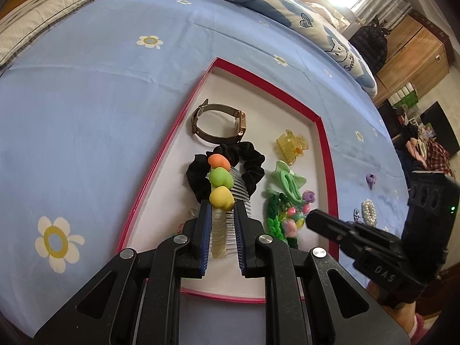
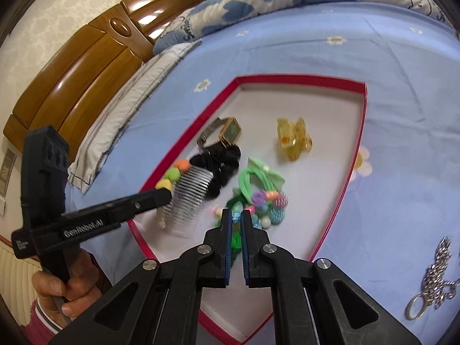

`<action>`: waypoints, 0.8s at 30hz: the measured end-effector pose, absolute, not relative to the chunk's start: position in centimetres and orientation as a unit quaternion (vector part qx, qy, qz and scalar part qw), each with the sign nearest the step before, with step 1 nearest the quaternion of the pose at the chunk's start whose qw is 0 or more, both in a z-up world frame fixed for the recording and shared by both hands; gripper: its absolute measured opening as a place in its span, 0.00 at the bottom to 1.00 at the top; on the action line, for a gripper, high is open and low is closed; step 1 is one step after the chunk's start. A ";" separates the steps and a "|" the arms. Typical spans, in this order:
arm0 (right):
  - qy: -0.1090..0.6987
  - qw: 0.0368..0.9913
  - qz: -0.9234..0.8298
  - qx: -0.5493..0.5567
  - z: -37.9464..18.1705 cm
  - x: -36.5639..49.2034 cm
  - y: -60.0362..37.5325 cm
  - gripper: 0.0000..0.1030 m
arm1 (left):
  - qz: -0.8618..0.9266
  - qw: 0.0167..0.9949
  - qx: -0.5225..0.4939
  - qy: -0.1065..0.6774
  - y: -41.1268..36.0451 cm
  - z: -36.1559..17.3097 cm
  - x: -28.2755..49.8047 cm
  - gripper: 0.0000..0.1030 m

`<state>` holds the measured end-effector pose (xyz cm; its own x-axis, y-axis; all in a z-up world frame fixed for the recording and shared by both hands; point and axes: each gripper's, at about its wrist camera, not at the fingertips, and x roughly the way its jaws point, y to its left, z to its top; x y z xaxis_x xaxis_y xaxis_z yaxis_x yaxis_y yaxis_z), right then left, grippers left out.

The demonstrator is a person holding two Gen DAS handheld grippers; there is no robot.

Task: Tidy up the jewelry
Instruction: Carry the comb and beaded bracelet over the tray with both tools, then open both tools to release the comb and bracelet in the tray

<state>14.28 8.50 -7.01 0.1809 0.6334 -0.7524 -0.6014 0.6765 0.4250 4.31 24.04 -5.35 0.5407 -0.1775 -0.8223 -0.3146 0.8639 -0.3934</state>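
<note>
Left gripper [image 1: 220,215] jaws clamped on clear plastic hair comb [image 1: 220,230] above red-rimmed white tray [image 1: 323,149]. Right gripper [image 2: 236,215] jaws pinch a blue bead [image 2: 236,217] of the beaded cluster at six o'clock.

Your left gripper [image 1: 221,210] and right gripper [image 2: 236,215] were black with blue pads, silver screws behind the jaws; your sleeve was pink.
</note>
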 end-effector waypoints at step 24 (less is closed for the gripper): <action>0.506 0.764 0.399 0.031 -6.9 13.9 7.6 0.31 | 0.058 0.834 -0.227 0.499 23.1 -5.3 4.5 0.36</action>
<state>13.91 7.64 -6.88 0.1699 0.6408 -0.7486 -0.5782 0.6800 0.4508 4.50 23.09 -5.33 0.4947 -0.1297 -0.8593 -0.3241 0.8899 -0.3209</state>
